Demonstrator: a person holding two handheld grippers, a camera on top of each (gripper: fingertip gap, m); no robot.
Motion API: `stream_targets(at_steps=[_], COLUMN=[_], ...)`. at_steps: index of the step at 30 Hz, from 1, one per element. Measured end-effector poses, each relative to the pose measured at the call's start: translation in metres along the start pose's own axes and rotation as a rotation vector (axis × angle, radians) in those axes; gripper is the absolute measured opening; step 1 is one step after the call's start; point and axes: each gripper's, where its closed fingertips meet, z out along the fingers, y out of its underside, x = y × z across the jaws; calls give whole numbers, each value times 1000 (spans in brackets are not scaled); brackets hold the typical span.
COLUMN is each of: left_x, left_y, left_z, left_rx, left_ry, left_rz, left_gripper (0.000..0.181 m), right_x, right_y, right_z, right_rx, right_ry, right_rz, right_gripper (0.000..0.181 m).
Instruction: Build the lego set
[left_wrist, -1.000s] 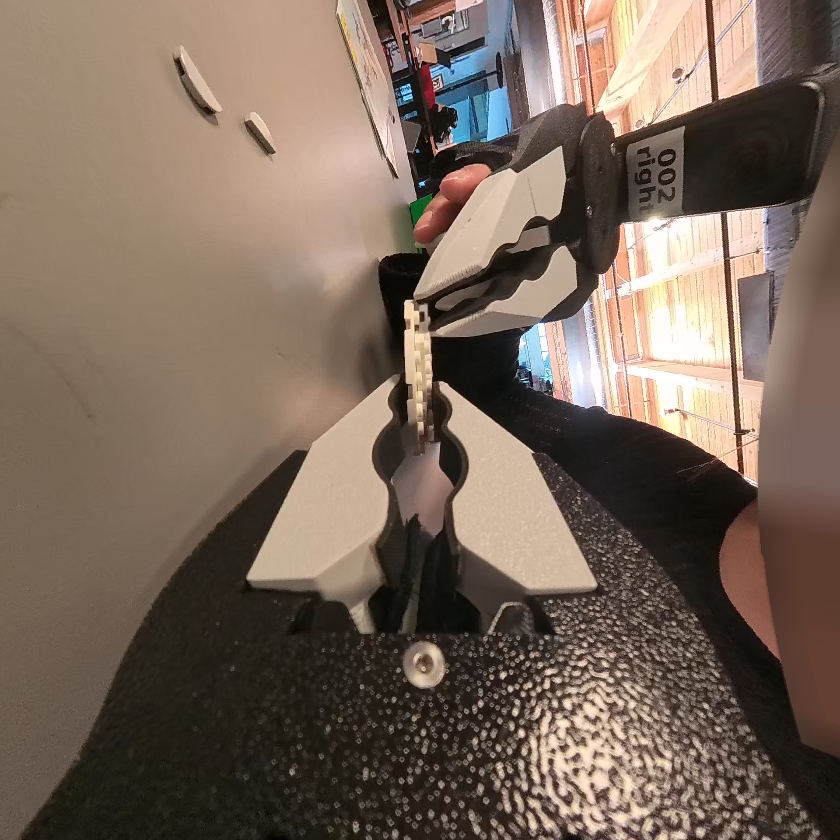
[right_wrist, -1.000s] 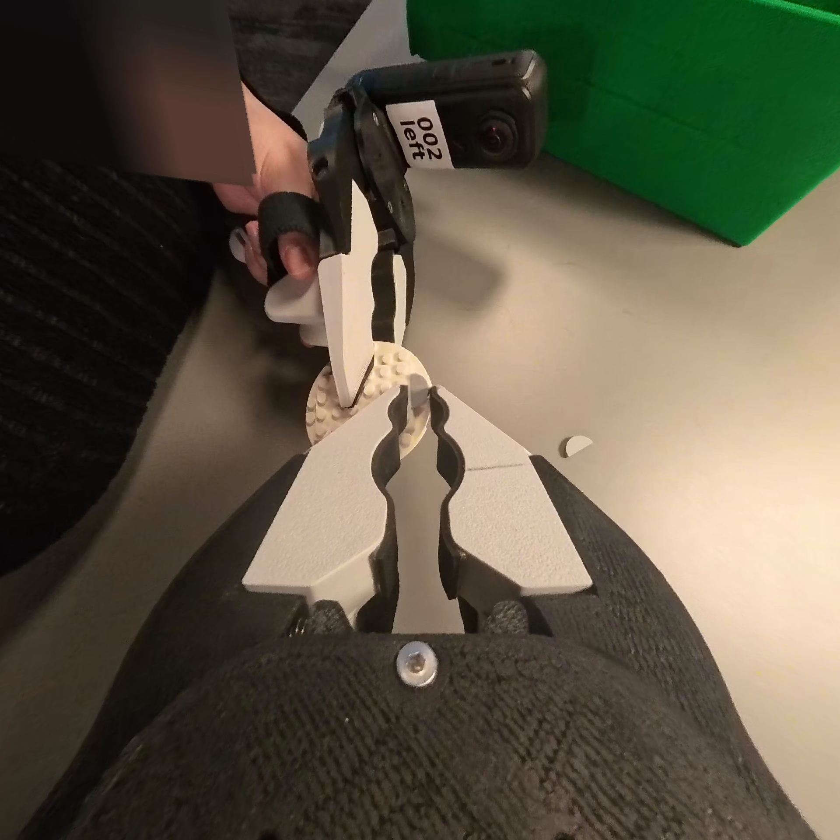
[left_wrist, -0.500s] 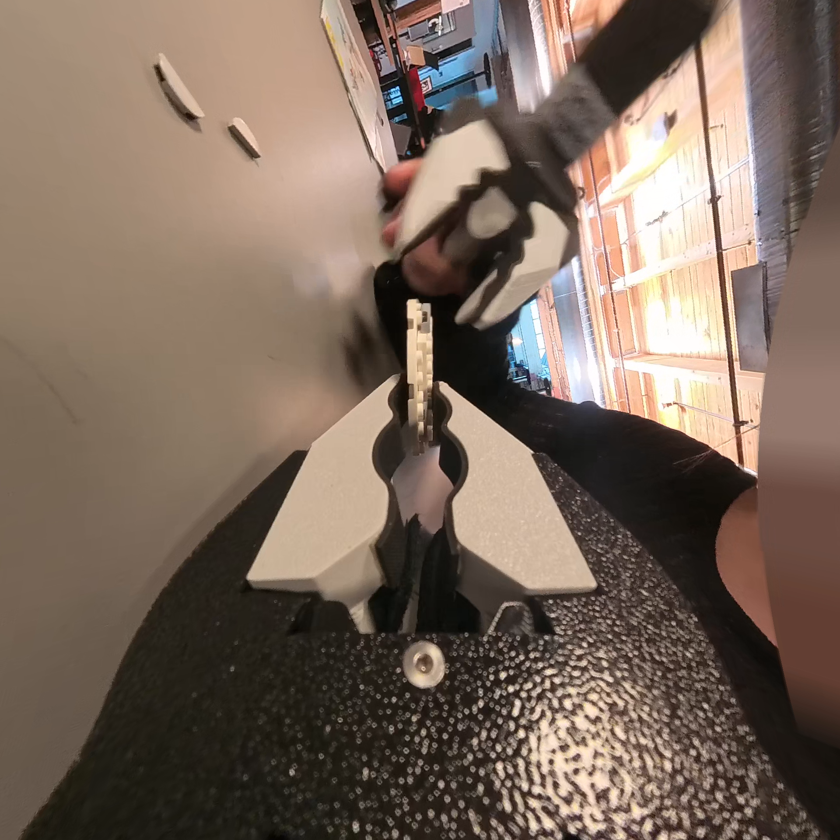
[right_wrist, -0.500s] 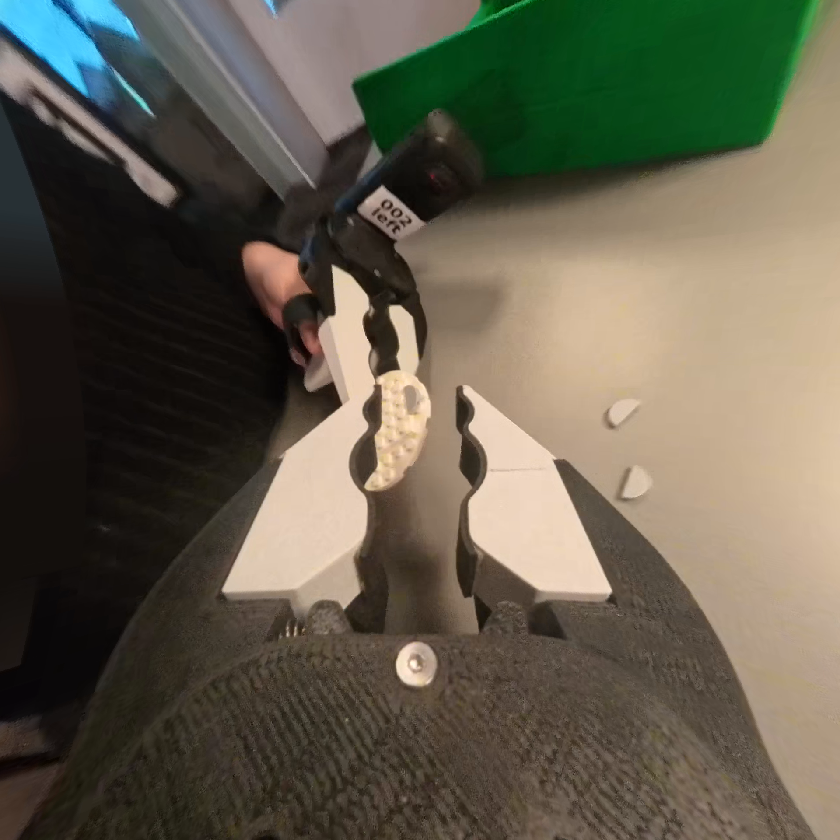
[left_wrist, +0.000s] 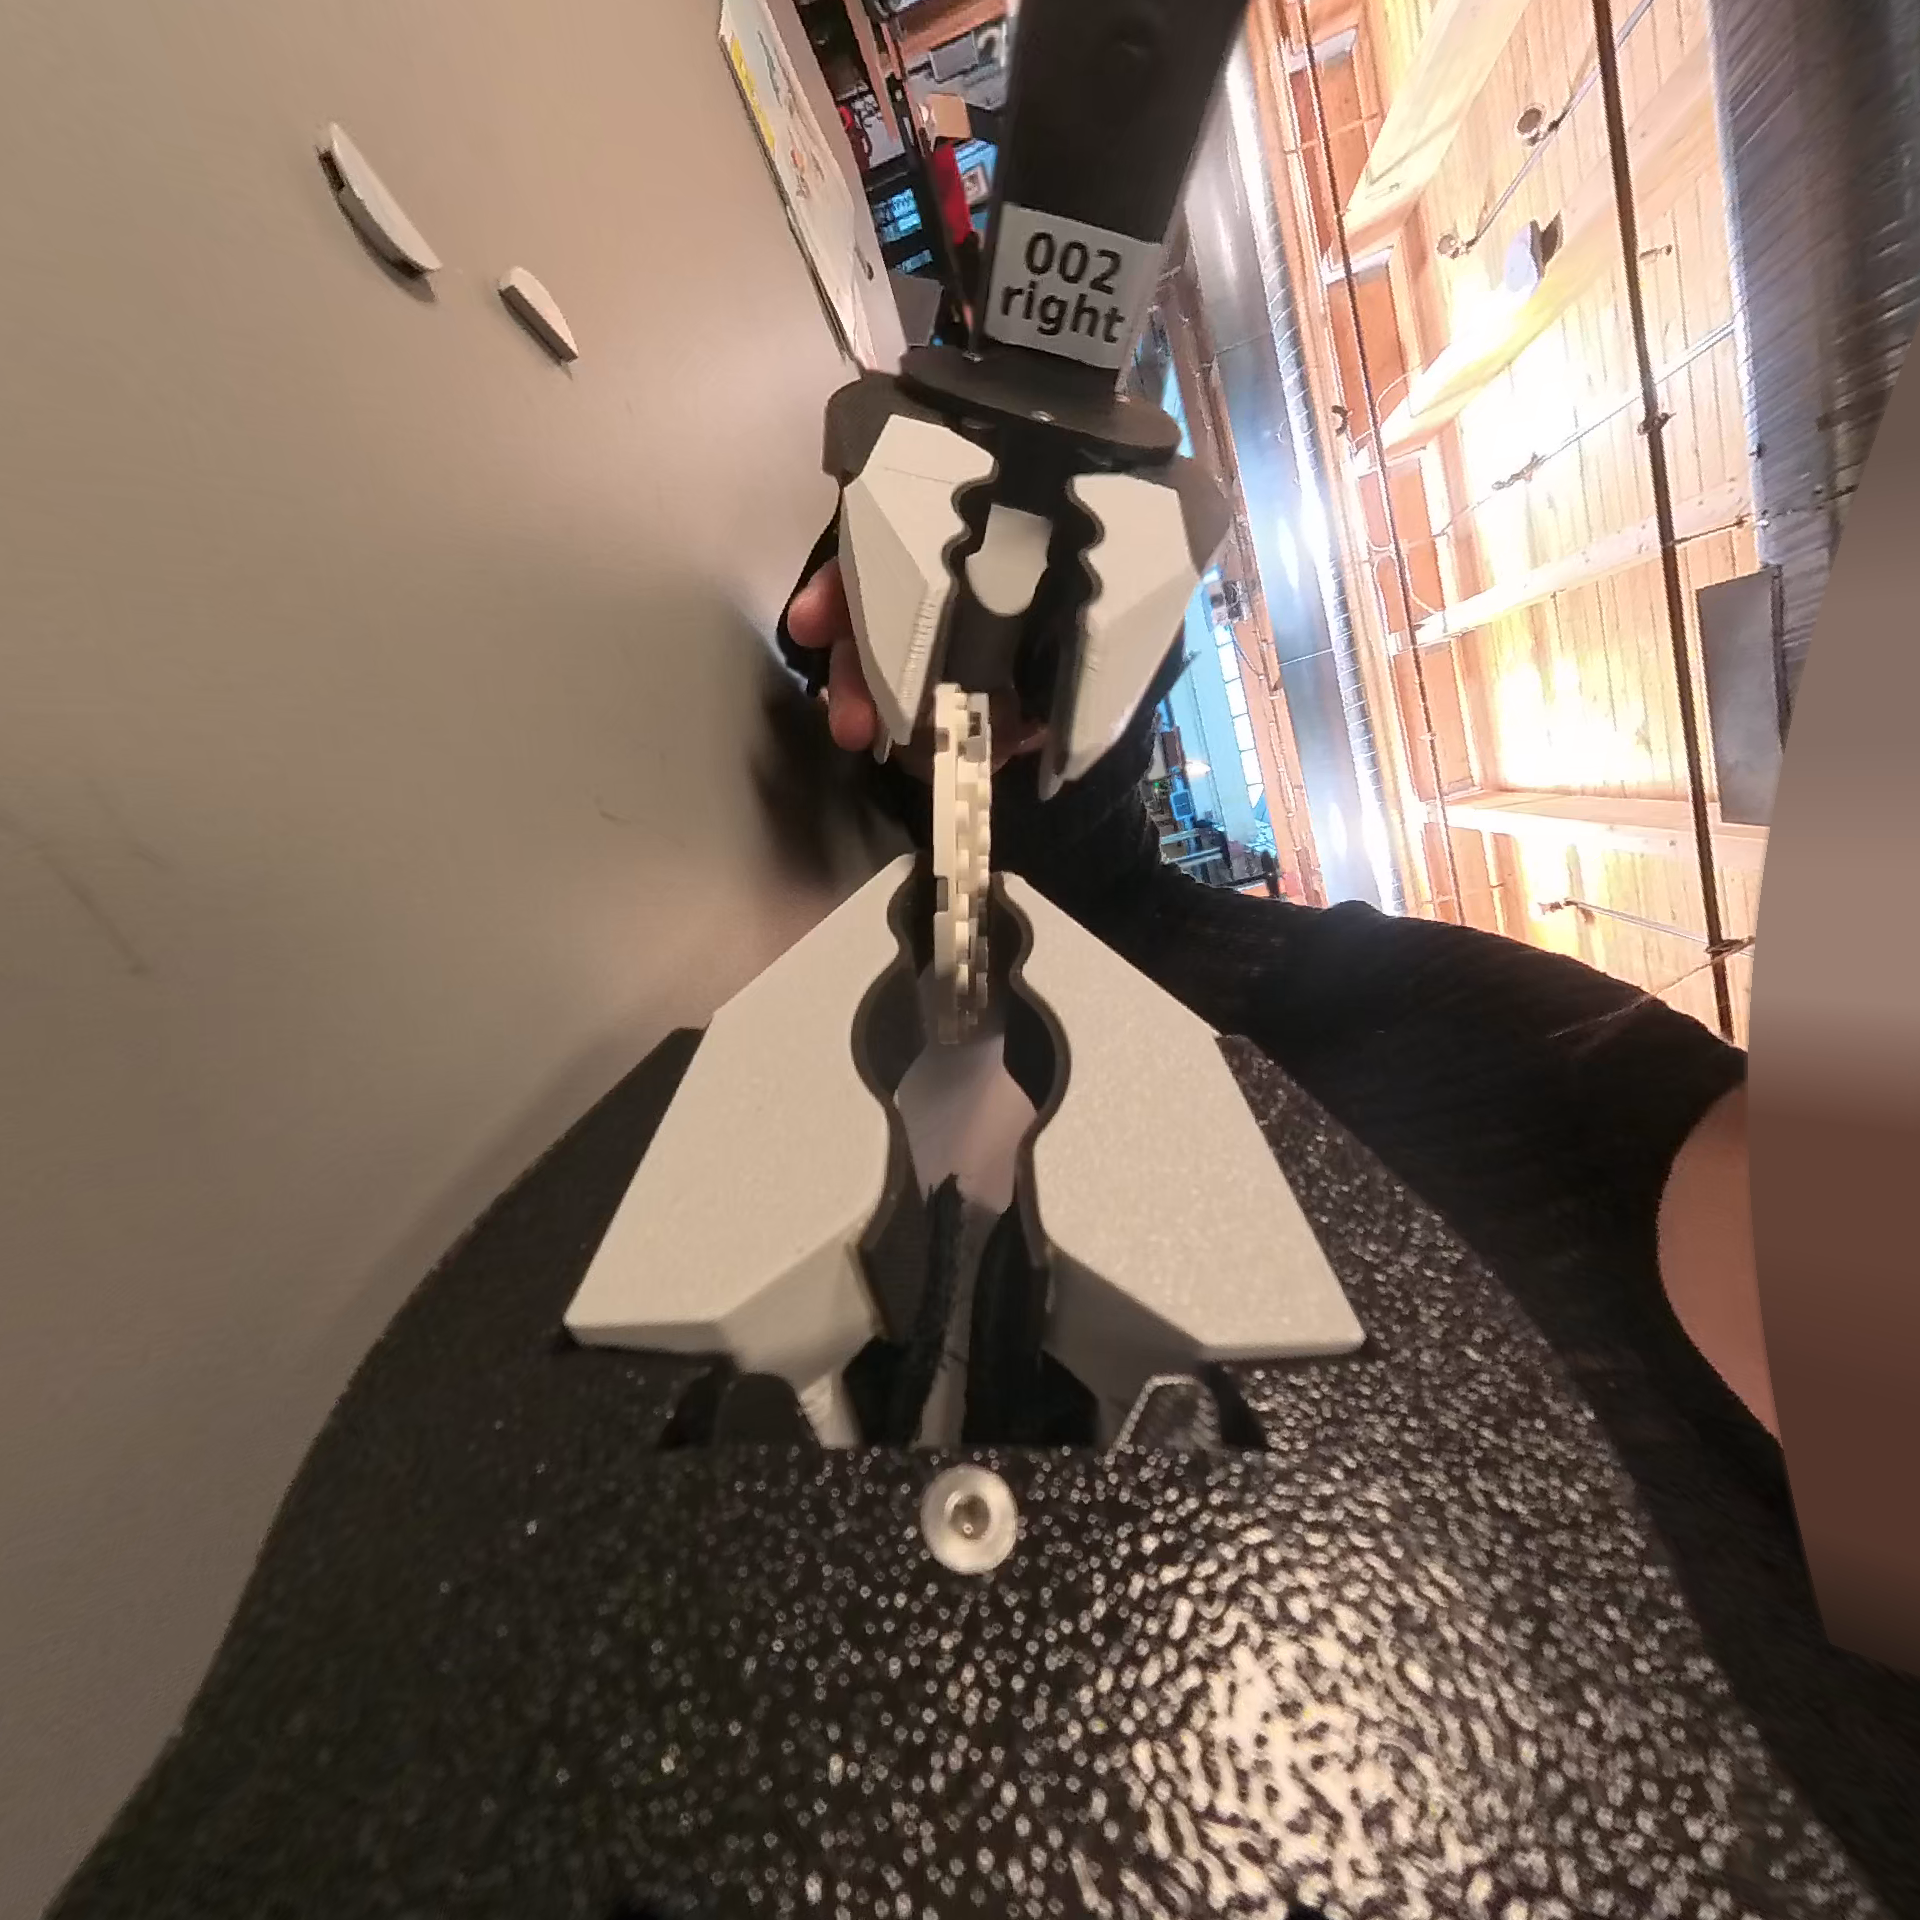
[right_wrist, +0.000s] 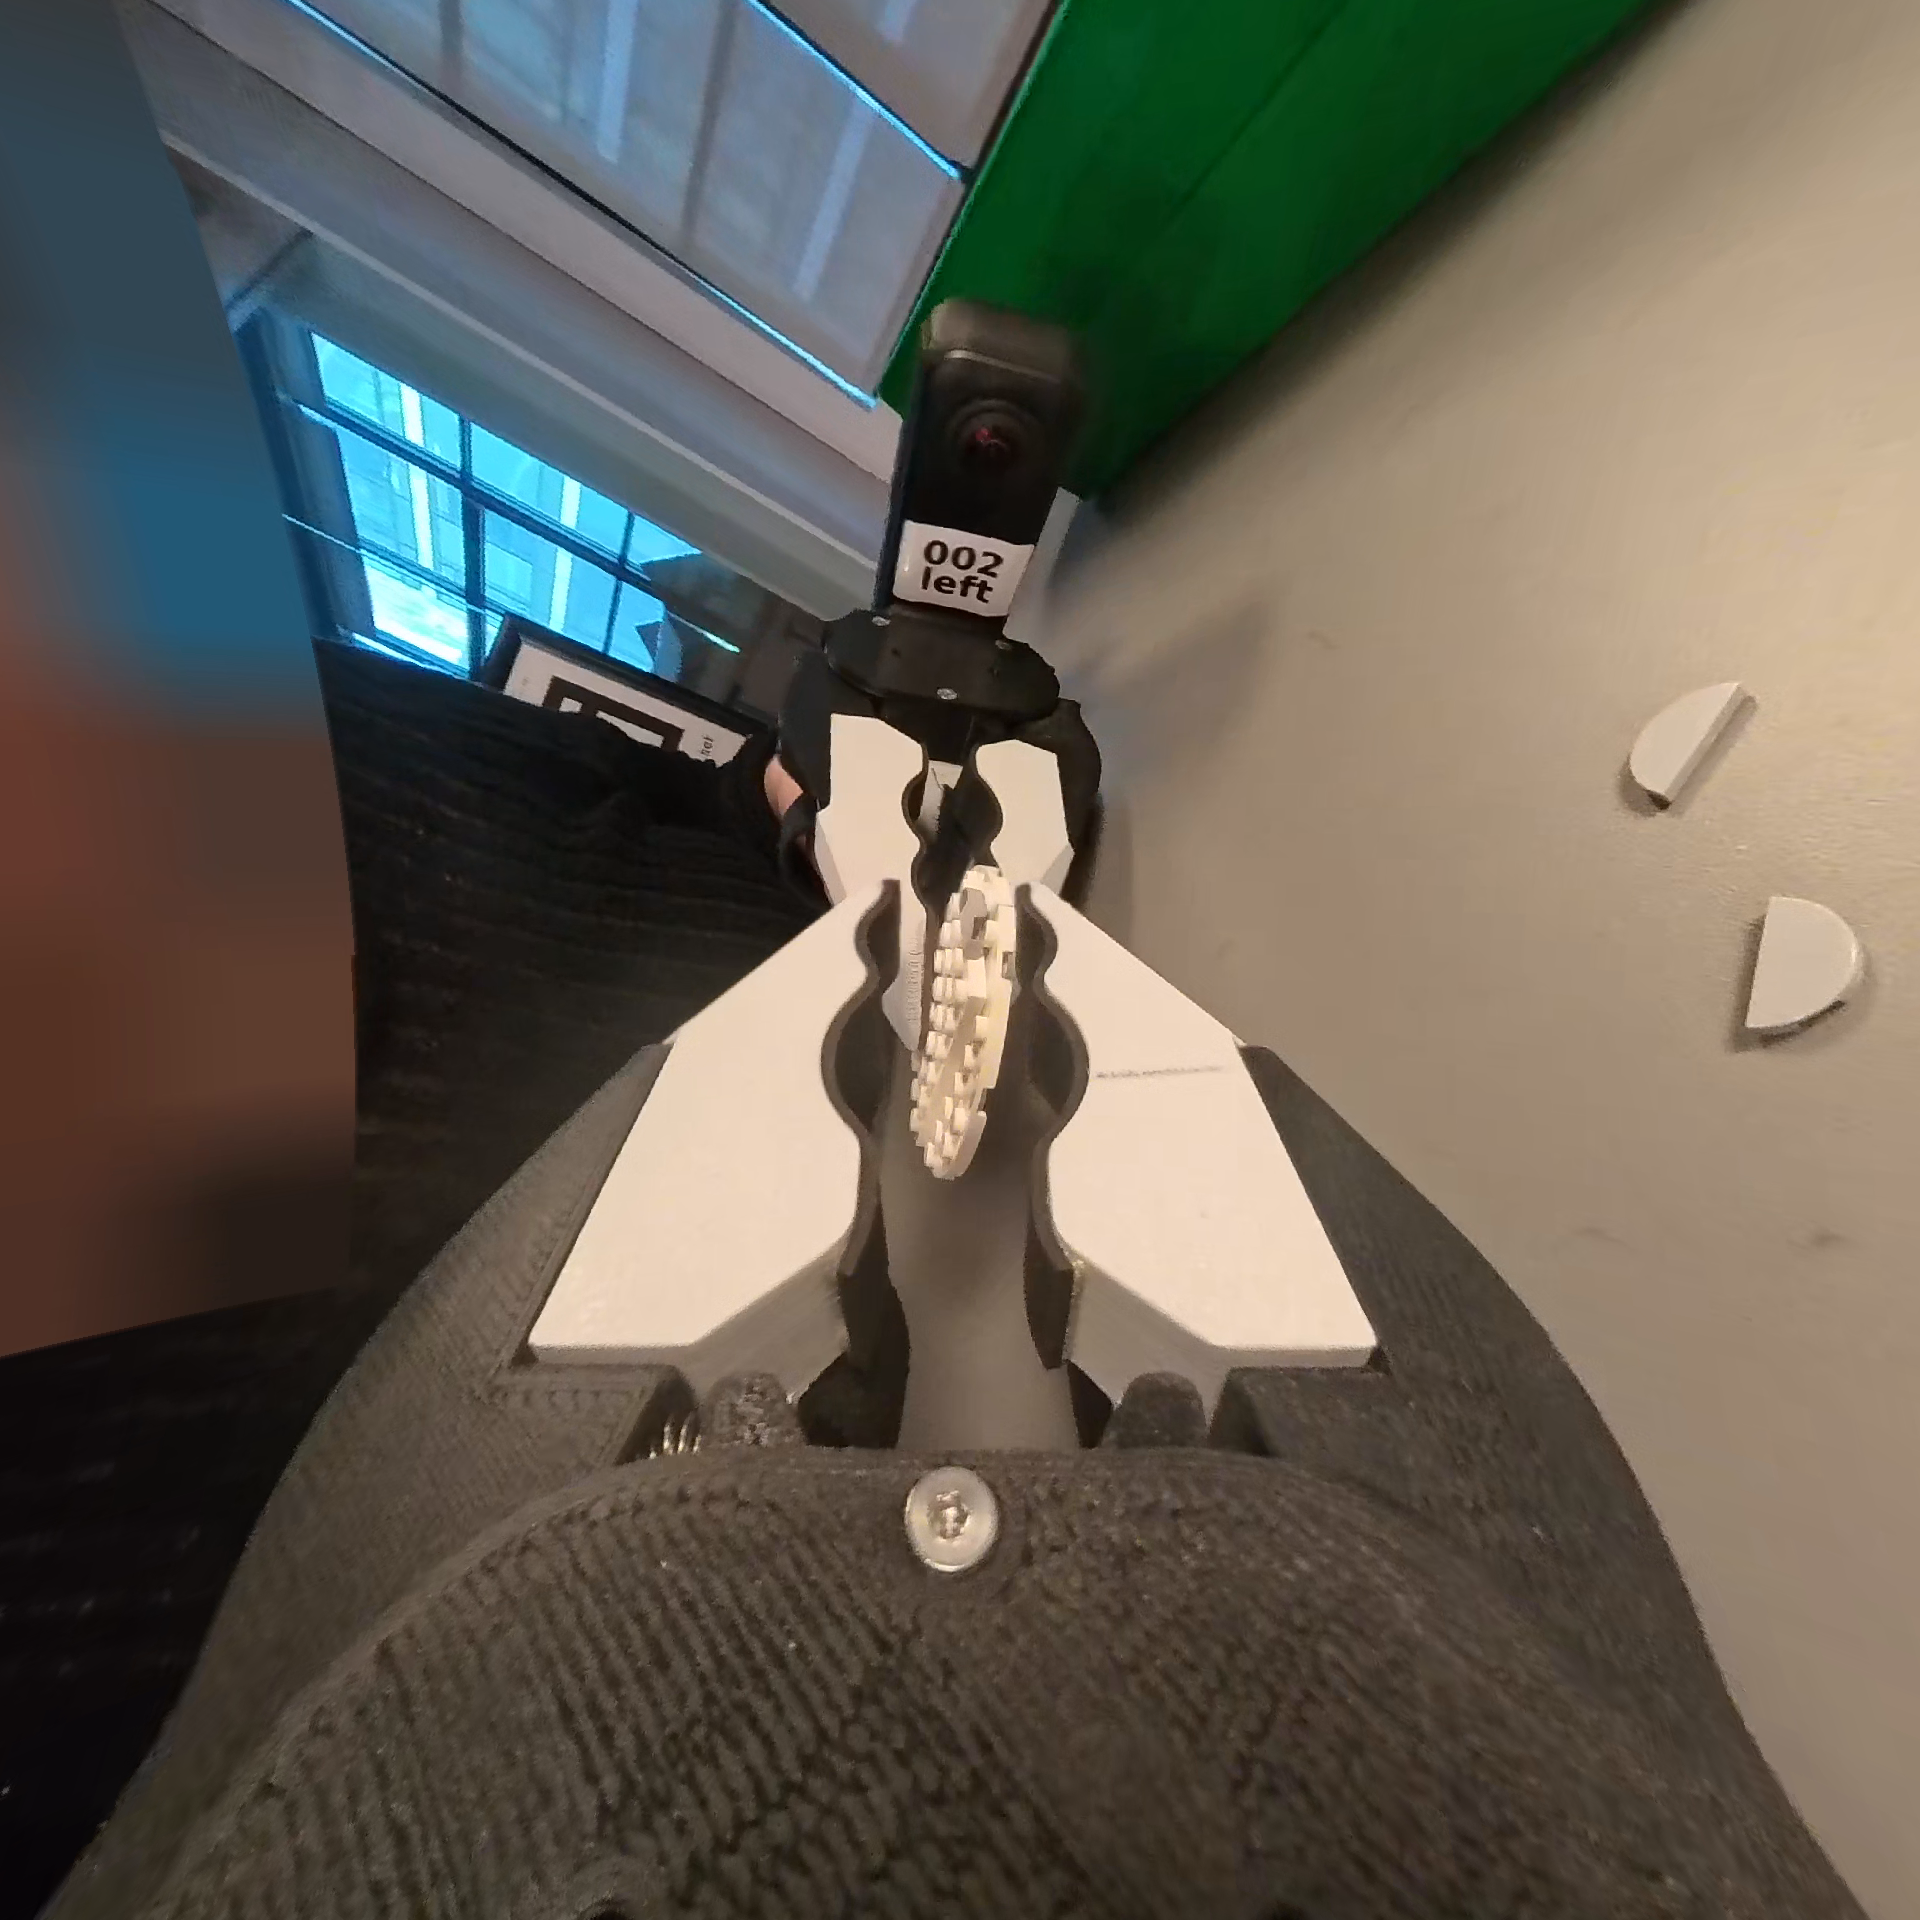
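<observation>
Left wrist view is showing you a stack of cream-white round studded lego plates (left_wrist: 961, 873), edge-on, in the air between the two grippers. Your left gripper (left_wrist: 961, 935) is clamping its near rim, fingers closed on it. Your right gripper (left_wrist: 982, 743) is facing it from the far side, fingers parted around the far rim and not pinching it.

Right wrist view is showing the same disc (right_wrist: 961, 1023) sitting slantwise in that open gap.

It is probably light, stiff and slick, and the layers could pop apart if twisted, so you are best gripping flat across the studded faces near the rim.

Beyond, two grey half-round tiles (right_wrist: 1688, 743) (right_wrist: 1792, 977) are lying on the beige table (right_wrist: 1558, 1143), well apart from the grippers, beside a green plastic bin (right_wrist: 1299, 208).
</observation>
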Motion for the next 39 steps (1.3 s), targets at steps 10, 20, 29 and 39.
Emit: stream_targets(at_steps=[10, 20, 29, 39], left_x=[2, 9, 12, 15], left_y=[1, 4, 9, 10], left_z=[0, -1, 1, 0], left_rx=[-6, 1, -20, -22], left_ry=[9, 12, 2, 31], left_rz=[16, 110, 178, 176], left_gripper=[6, 6, 6, 6], right_x=[2, -8, -15, -17], right_y=[1, 0, 4, 6], right_z=[-1, 0, -2, 0], right_rx=[4, 46, 95, 100], right_ry=[-12, 14, 55, 41], right_rz=[22, -141, -234, -259], right_gripper=[7, 5, 4, 14])
